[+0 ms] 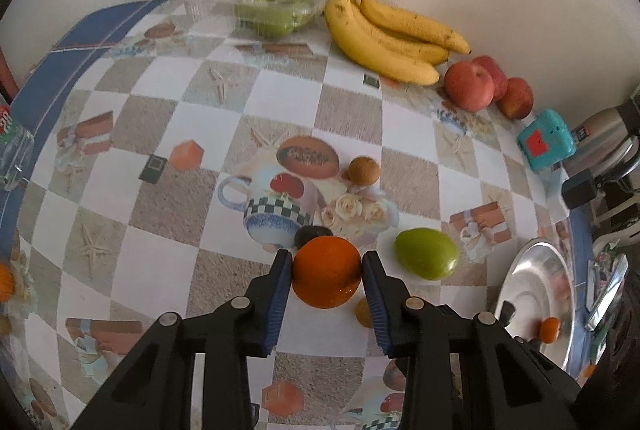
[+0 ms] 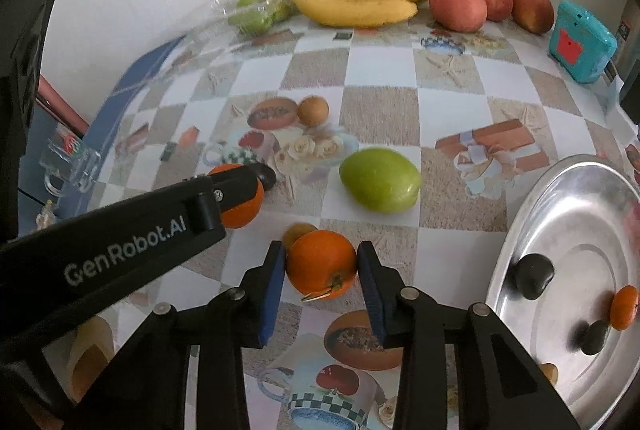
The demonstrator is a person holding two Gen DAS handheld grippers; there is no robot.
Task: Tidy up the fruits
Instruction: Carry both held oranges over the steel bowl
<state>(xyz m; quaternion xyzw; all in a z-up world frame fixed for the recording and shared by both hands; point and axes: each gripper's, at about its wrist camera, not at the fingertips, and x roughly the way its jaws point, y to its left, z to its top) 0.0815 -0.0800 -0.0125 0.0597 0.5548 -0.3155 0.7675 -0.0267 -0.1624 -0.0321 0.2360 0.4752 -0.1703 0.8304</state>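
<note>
— While the bench [image 1: 160, 270] is wearing a checkered oilcloth against a white wall, what is sitting along the back?

— Green fruit in a clear box [image 1: 272, 10], bananas [image 1: 384, 38] lying lengthwise with stems up-left, then apples [image 1: 472, 86].

— And the claws?

— The left claw [image 1: 327, 270] is pinching an orange [image 1: 326, 270]; the right claw [image 2: 322, 268] is squeezing another orange [image 2: 320, 264], stem toward the camera. A steel plate [image 2: 560, 214] is lying at right.
</note>
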